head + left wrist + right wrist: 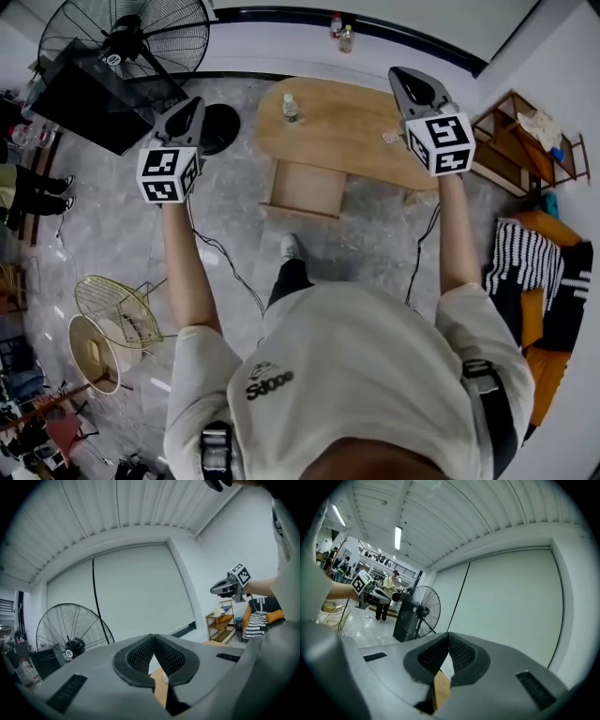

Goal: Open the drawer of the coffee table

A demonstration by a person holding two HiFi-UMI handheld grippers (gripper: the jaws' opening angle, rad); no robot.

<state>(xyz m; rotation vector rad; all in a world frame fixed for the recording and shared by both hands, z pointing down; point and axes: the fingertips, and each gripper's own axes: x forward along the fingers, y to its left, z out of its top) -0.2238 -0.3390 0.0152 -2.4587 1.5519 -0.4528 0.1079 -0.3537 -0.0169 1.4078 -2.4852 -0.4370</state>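
The drawer [307,187] is found at the near long side of the coffee table [356,127], and it stands pulled out toward the person's shoe [291,247]. From here the danger is judged to be a bump. If a step forward is taken, the open drawer may be struck by the foot and pushed back in, and the small bottle [291,108] on the top may be knocked over by the shock. The drawer is seen as a shallow box of pale wood (the same tone as the oval top), and nothing can be made out inside it.

The left gripper [187,111] and the right gripper [409,82] are held high above the table, well apart. Their jaws are pressed together and nothing is pinched between them. A large fan [131,37] is placed beyond the table's left end.
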